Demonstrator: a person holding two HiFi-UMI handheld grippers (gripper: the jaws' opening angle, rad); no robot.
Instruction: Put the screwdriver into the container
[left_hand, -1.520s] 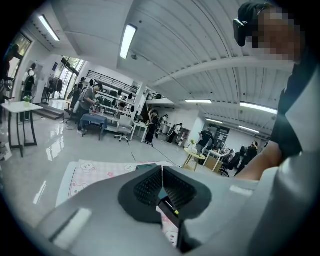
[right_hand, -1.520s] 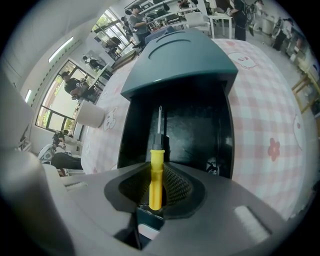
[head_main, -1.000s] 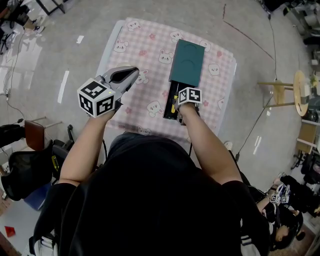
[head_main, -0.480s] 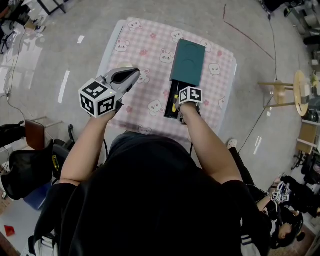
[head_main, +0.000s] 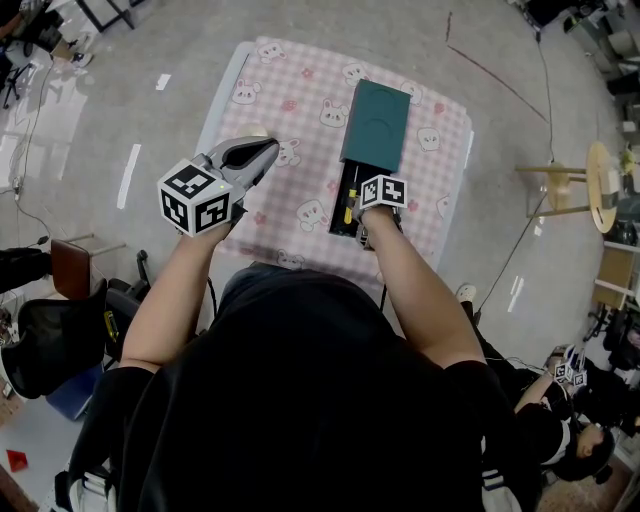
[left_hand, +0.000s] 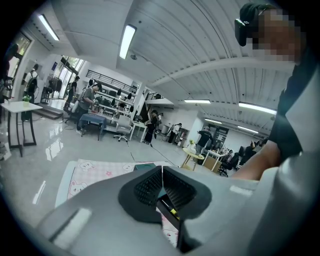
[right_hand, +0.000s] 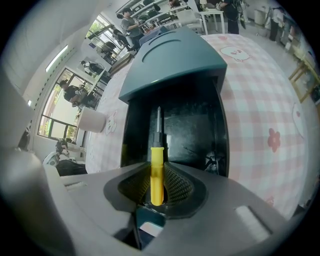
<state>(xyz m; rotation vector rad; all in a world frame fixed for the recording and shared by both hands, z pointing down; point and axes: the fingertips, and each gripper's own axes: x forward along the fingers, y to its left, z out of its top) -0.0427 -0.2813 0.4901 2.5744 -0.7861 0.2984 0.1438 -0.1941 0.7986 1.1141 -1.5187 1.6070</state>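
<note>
A yellow-handled screwdriver (right_hand: 156, 170) is clamped between the jaws of my right gripper (right_hand: 156, 186), its metal shaft pointing forward over the open black tray of the container (right_hand: 197, 132). The container's teal lid (right_hand: 170, 55) covers the far half. In the head view the right gripper (head_main: 356, 218) sits at the near end of the black tray (head_main: 341, 190), with the screwdriver's yellow handle (head_main: 349, 211) just showing and the teal lid (head_main: 375, 125) beyond. My left gripper (head_main: 266, 150) hovers over the cloth to the left of the container, jaws shut on nothing (left_hand: 162, 176).
The table carries a pink checked cloth with bear prints (head_main: 300, 100). A white cylinder (right_hand: 93, 120) stands on the cloth left of the container. A wooden stool (head_main: 590, 185) stands off to the right, a dark chair (head_main: 40, 345) to the left, and people at the lower right.
</note>
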